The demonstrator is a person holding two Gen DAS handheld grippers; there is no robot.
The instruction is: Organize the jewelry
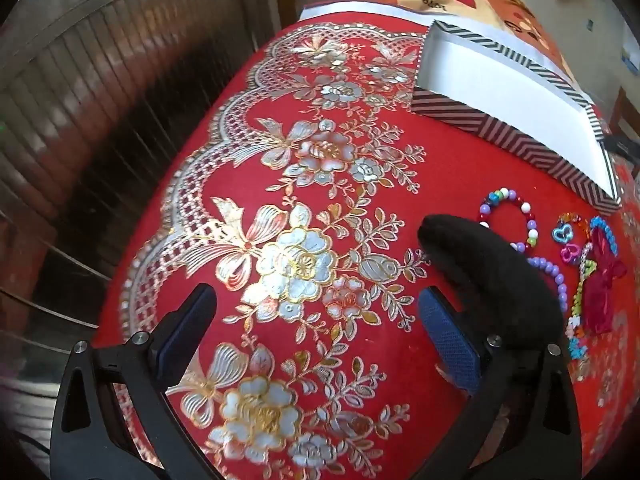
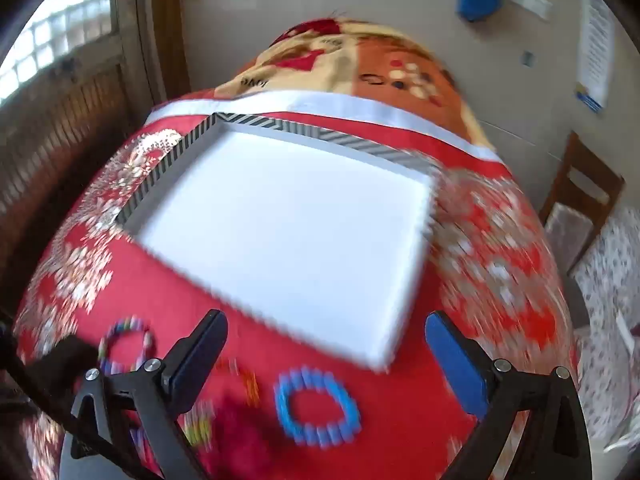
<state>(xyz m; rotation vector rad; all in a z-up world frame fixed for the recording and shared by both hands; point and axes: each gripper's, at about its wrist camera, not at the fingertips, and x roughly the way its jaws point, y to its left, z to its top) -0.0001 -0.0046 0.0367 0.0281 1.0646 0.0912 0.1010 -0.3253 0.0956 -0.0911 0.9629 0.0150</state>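
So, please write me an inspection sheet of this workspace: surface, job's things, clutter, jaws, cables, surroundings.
Surface: red floral tablecloth.
Job's things: open striped box, inside white and empty; multicolour bead bracelet, purple bead bracelet, blue bracelet and small charms lie on the cloth in front of the box.
Clutter: nothing seen.
Grippers: left gripper and right gripper, jaws open, holding nothing.
Cables: a black one at the left edge of the right view.
Surroundings: wooden chair, shuttered window.

left tongs (image 1: 316,344): black arms, blue textured pads, silver screws | right tongs (image 2: 326,356): same black, blue pads
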